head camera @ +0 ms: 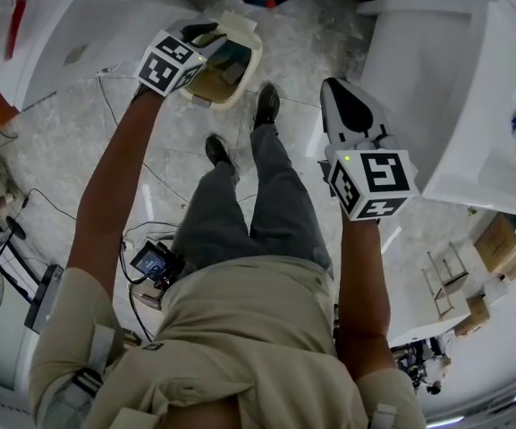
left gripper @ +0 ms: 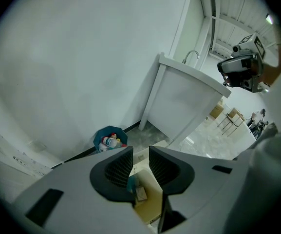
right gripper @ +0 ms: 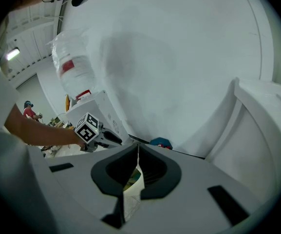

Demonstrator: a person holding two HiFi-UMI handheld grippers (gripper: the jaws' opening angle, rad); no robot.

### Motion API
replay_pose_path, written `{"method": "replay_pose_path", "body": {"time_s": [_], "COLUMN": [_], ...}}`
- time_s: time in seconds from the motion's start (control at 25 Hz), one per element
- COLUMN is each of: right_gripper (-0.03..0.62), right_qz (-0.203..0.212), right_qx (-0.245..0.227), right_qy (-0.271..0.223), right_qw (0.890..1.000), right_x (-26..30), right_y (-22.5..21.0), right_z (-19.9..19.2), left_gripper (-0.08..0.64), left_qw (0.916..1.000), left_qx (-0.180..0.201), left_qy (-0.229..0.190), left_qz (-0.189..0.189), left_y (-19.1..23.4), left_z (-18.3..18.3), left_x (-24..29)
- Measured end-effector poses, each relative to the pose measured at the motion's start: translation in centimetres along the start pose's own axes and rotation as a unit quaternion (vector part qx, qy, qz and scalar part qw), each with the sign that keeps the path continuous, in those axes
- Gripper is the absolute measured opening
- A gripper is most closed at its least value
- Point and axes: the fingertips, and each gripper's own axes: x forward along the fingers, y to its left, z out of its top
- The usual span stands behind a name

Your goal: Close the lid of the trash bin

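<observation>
Marbled floor [head camera: 61, 141] is seen underfoot. The left claw [left gripper: 140, 152] is held fairly wide and empty over the trash bin [head camera: 256, 61], set at twelve o'clock of the shoes [head camera: 266, 104]. The right claw [right gripper: 136, 147] is pressed together, idle. The lid [head camera: 240, 23] is judged still raised, with the contents exposed, so closing remains undone.

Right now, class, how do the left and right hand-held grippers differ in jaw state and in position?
The left hand-held gripper has its jaws apart; the right hand-held gripper has its jaws together. The left one is above the open cream trash bin; the right one is off to the side, above the floor. Both hold nothing.
</observation>
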Motion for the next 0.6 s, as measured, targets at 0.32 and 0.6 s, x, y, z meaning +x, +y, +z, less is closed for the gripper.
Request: {"method": "replay_pose_path", "body": {"time_s": [0.32,0.6], "right_gripper": [0.026,0.026], "right_qz": [0.005,0.010], "right_qx": [-0.006,-0.011], "right_qy": [0.004,0.009], "right_qw": [1.000,1.000], "right_x": [0.3,0.6], "right_y": [1.2,2.1], "right_z": [-0.3,-0.7], "left_gripper": [0.069,0.060], "left_qw": [0.9997,0.9989], "left_qx": [-0.023,-0.045], "left_qy": [0.006,0.005], "left_qz": [-0.008,-0.011], "left_y": [-0.8,-1.6], "left_z": [-2.6,-4.6], "left_x": [-1.3,-2.0]}}
